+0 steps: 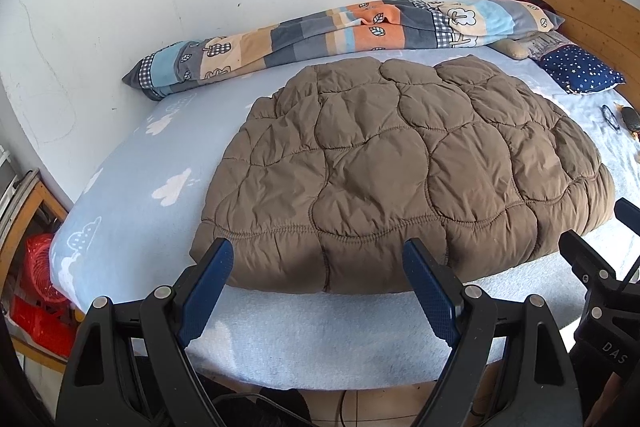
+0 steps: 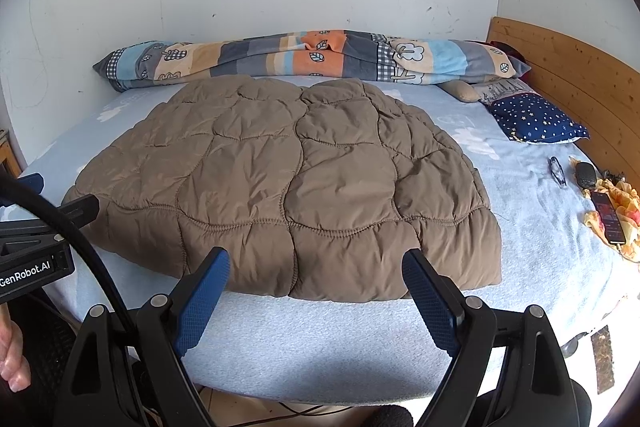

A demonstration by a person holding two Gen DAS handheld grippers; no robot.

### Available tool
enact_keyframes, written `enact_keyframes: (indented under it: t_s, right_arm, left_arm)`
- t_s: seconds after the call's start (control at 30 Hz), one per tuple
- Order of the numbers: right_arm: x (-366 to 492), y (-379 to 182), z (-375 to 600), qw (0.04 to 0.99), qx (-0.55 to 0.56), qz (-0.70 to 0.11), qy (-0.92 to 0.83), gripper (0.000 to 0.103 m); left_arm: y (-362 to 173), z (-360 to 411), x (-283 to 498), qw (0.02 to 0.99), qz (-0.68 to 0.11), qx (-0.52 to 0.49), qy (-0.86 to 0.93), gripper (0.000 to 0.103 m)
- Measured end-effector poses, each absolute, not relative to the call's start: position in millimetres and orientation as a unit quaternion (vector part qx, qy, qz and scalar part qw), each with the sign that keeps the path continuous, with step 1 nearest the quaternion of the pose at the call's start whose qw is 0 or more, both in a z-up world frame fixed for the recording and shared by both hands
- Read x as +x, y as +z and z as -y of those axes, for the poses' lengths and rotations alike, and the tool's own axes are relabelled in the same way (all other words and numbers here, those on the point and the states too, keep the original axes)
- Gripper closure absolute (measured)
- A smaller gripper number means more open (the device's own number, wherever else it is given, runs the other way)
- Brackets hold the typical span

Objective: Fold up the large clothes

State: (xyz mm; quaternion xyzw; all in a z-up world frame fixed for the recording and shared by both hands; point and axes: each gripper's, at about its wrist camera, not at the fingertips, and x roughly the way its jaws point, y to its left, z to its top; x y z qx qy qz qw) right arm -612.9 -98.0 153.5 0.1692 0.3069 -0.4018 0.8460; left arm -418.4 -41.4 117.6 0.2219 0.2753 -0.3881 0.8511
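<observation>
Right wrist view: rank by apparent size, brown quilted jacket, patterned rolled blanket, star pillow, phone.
1. brown quilted jacket, by far the largest.
2. patterned rolled blanket, long but narrow, and farther back, so its true size is unsure.
3. star pillow.
4. phone, the smallest.

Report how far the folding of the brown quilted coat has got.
Done: the brown quilted coat lies on the bed as a compact bundle, no sleeves showing, so some folds appear made. In hand: nothing; the left tool and right tool are open and short of its near hem. Left: possibly a further fold; I cannot tell.
</observation>
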Motion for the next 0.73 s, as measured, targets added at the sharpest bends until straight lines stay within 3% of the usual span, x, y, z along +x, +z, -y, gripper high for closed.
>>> enact_keyframes:
  t_s: [0.73]
  right_arm:
    - [-615,153,99,0.845,0.171,-0.306,-0.403,0.012]
  left_arm:
    - [121,35,-402,0.854,-0.297,0.204,-0.375,0.017]
